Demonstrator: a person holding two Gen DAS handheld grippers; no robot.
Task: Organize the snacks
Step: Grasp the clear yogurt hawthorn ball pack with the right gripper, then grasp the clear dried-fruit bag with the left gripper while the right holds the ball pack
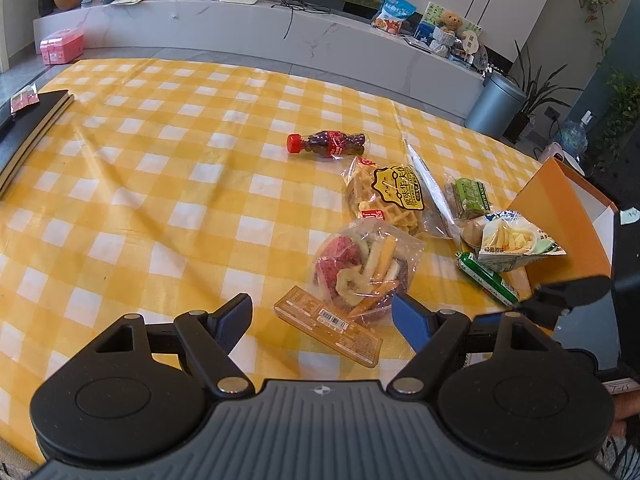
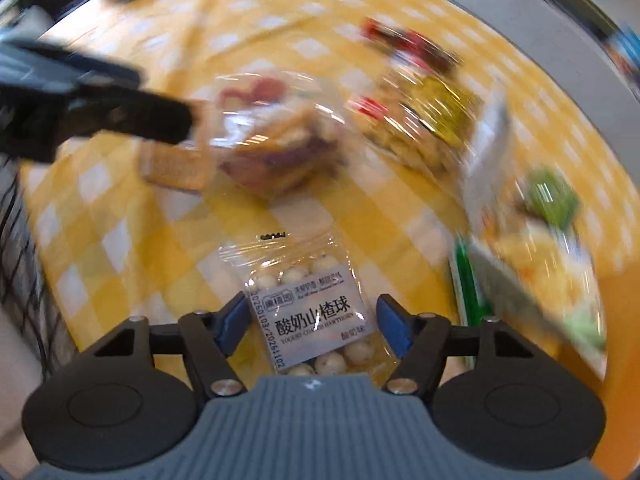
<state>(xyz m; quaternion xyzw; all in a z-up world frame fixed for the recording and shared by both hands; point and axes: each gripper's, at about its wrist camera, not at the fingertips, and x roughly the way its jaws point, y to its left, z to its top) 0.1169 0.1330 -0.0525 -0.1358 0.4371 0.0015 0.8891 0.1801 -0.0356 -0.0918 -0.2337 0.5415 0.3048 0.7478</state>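
A clear packet of white yogurt hawthorn balls lies flat on the yellow checked cloth. My right gripper points down over it, and the packet sits between its blue pads, which stand close to its edges without squeezing it. My left gripper hovers open with nothing between its fingers, just short of a flat tan box and a bag of dried fruit. Farther off lie a small cola bottle, a waffle bag, a chips packet and a green sausage.
An open orange carton stands at the table's right edge, beside the snack pile. Black notebooks lie at the far left. Beyond the table are a white counter and a grey bin. The right wrist view is blurred away from its centre.
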